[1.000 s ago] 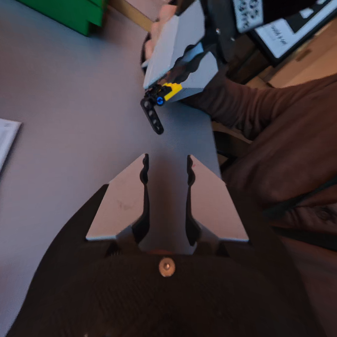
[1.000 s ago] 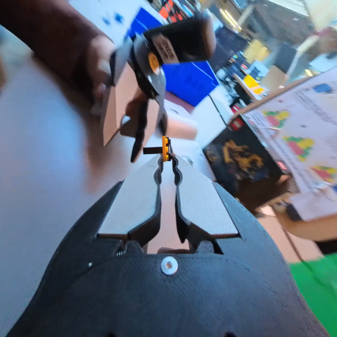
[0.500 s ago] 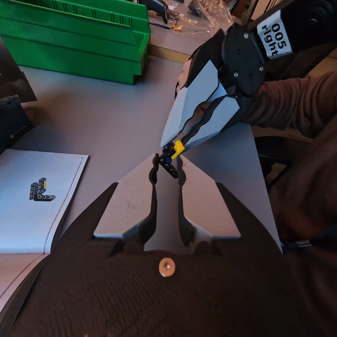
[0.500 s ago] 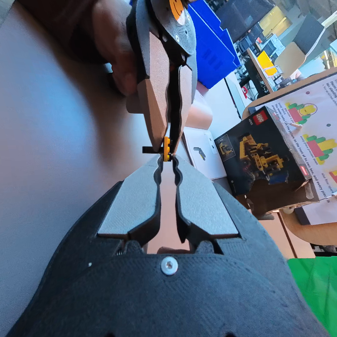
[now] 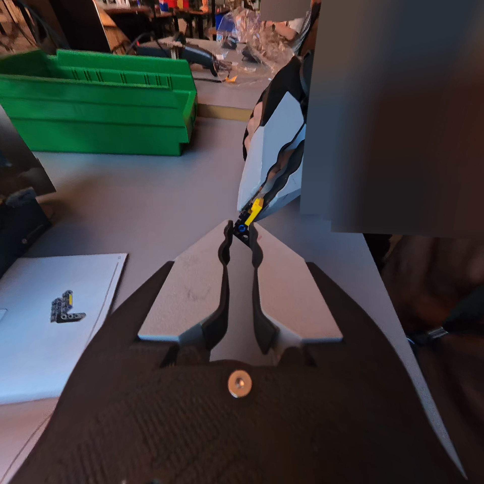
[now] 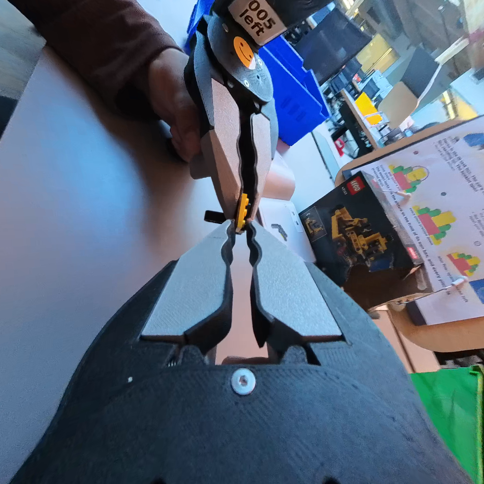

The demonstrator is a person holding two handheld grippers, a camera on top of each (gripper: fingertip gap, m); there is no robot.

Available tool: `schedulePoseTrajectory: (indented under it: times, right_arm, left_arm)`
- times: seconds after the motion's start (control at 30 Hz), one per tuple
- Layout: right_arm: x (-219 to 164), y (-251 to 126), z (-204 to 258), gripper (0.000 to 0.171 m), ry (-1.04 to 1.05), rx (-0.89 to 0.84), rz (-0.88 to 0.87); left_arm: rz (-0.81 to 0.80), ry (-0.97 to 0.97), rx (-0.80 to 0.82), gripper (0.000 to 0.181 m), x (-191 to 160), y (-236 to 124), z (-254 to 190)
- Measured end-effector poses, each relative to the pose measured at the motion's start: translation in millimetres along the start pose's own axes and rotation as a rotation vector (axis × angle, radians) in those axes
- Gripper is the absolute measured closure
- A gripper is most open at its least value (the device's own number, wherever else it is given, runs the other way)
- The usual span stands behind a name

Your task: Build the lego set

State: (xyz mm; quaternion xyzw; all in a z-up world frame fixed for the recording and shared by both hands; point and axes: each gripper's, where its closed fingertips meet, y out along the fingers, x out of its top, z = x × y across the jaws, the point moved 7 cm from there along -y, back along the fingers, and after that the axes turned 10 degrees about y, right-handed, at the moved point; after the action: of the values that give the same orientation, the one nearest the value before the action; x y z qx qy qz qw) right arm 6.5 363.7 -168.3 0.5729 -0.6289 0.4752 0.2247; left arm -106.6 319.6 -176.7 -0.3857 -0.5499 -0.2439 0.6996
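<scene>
Going left to right in my left wrist view: the green bin (image 5: 97,104) sits far left on the grey table (image 5: 136,199), and the open instruction booklet (image 5: 52,314) lies near left, well clear of me. In the middle, my left gripper (image 5: 239,230) has its fingers narrowed around the black beam of the small lego assembly (image 5: 245,227); the right pad seems to touch it, but I cannot tell whether the left pad does, so I cannot say I am truly pinching it. To the right, my right gripper (image 5: 258,209) comes in from the far side, pinching the yellow piece at the assembly's other end.

In the right wrist view that same grip (image 6: 240,227) sits on the yellow brick's (image 6: 242,210) very edge, with the lego box (image 6: 366,230) off to the right.

I judge the risks to be these: both holds sit at the fingertips, so a slight twist could lever the beam off its blue pin, or pop the assembly out over the table's right edge. If I let go on the right before the left is seated, it drops.
</scene>
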Motion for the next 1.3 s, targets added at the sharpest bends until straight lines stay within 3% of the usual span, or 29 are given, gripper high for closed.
schedulePoseTrajectory:
  times: [0.13,0.33,0.7,0.93,1.17,1.3]
  right_arm:
    - [13.0,-7.9,1.0,0.166,-0.006,-0.015,-0.134]
    - [24.9,-16.8,3.5,0.167,-0.024,-0.022,-0.239]
    - [35.7,-24.8,0.4,0.158,0.068,0.009,-0.342]
    - [39.0,-26.8,2.4,0.162,0.083,0.037,-0.369]
    - [28.7,-22.0,-3.6,0.165,0.102,0.038,-0.31]
    - [-0.5,-12.4,-19.4,0.165,0.156,0.03,-0.117]
  left_arm:
    - [-0.143,0.163,0.025,0.174,10.3,-7.8,-7.7]
    - [-0.261,0.256,0.012,0.174,16.3,-11.0,-14.3]
    - [-0.543,0.168,-0.091,0.175,24.5,-19.5,-12.0]
    - [-0.547,0.189,-0.098,0.174,25.1,-17.3,-14.7]
    - [-0.447,0.193,-0.025,0.174,24.1,-10.8,-13.8]
    - [-0.312,0.11,0.004,0.138,18.8,-10.5,-5.9]
